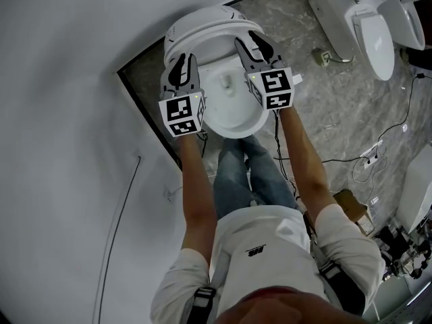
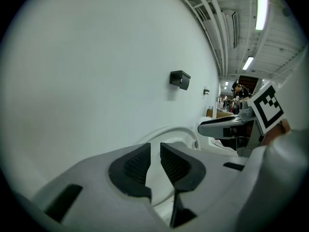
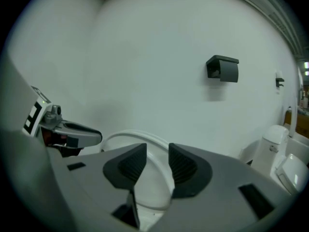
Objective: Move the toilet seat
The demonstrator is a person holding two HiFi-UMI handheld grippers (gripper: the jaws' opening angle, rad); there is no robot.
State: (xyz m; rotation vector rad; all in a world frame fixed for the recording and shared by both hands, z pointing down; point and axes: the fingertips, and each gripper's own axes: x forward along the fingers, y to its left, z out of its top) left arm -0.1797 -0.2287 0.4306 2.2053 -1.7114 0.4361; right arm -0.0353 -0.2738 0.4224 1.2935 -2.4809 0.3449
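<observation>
A plain white wall (image 1: 67,113) meets a grey marble floor (image 1: 337,106). The left gripper (image 1: 182,63) has its jaws drawn nearly together on the left edge of the white toilet seat (image 1: 233,123), which lies on the bowl at centre. The right gripper (image 1: 253,46) stands half open, the seat's right rim between its pads. A second toilet (image 1: 368,25) and loose cables (image 1: 378,147) lie further right.

Mock bathroom bay inside a large hall or showroom was noted. Several toilets (image 1: 368,25) were stood together on a marble-patterned floor (image 1: 337,106). Loose cables (image 1: 370,158) were left lying. Strip lights (image 2: 261,4) were mounted under an open industrial ceiling.
</observation>
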